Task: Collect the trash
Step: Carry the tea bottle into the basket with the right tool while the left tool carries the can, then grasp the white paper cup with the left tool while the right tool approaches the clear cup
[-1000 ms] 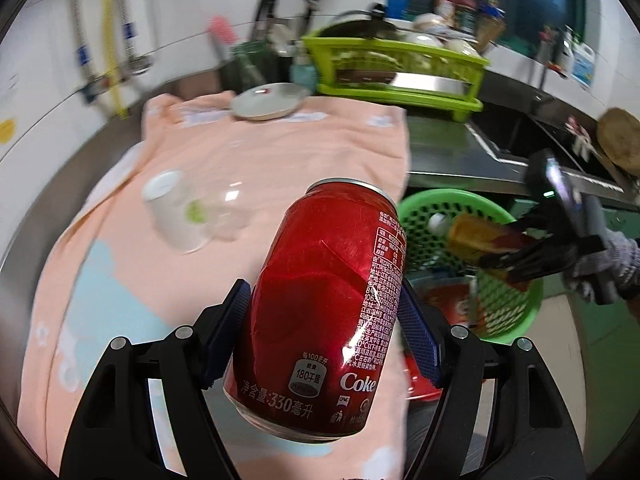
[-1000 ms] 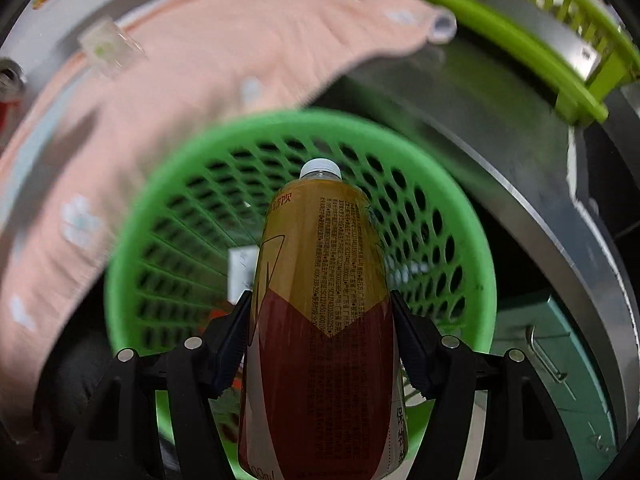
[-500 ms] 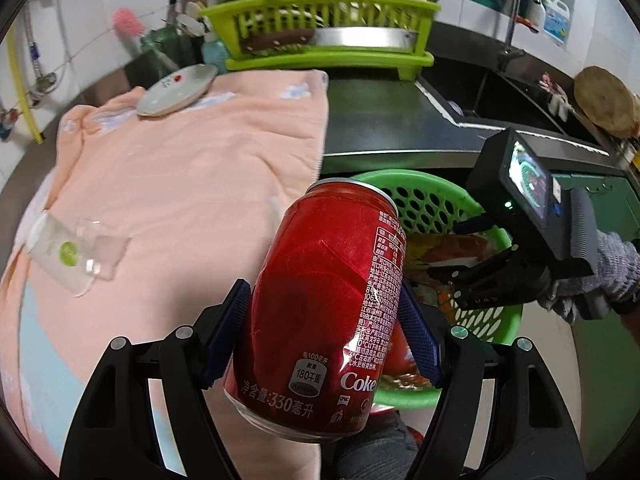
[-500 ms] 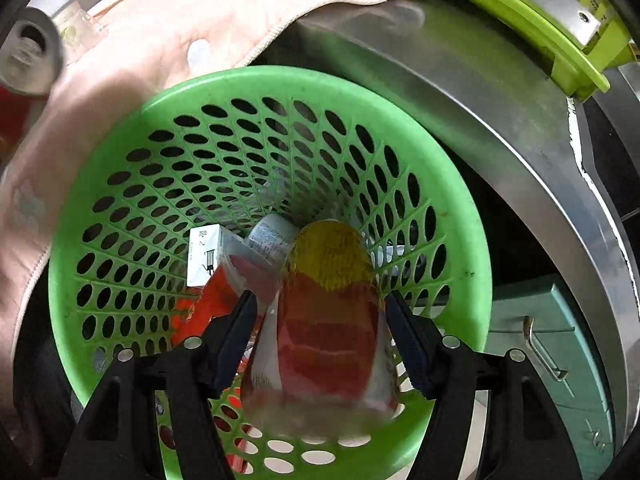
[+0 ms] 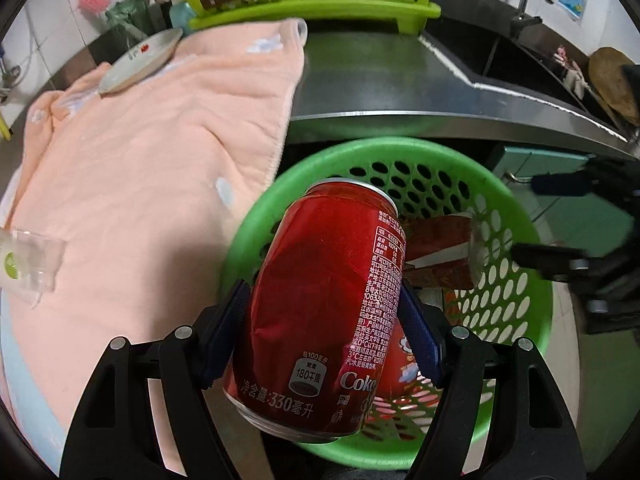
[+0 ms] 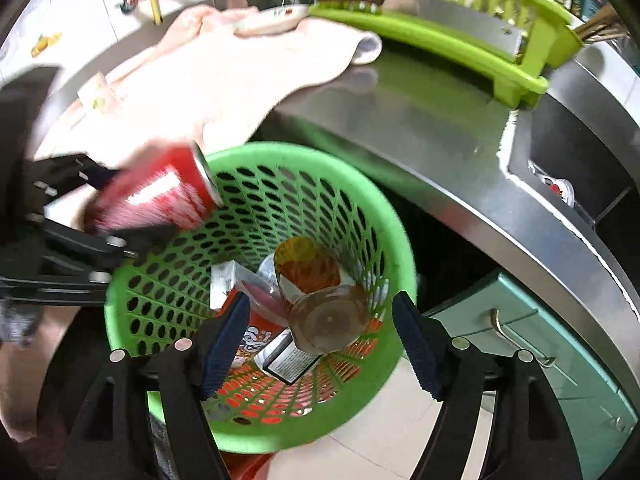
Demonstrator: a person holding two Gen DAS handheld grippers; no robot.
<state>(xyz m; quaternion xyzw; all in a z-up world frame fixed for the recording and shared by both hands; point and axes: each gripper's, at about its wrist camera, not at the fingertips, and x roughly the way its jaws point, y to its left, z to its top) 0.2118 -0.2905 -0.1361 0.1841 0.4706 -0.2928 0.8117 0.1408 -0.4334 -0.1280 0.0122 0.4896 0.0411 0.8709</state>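
Left gripper (image 5: 324, 320) clamped on red can (image 5: 320, 304), above near rim of green basket (image 5: 532, 248); can bottom hidden by own body. Right gripper (image 6: 320, 340) jaws just been opening, nothing between them. Bottle (image 6: 316, 300) lies in basket among blurred packets. Transparent wrapper (image 5: 24, 268) on pink towel (image 5: 152, 152), cut off at frame edge.

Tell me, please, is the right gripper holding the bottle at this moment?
No, the right gripper stands open and empty, its jaws having just been opening, while the bottle lies down in the green basket.
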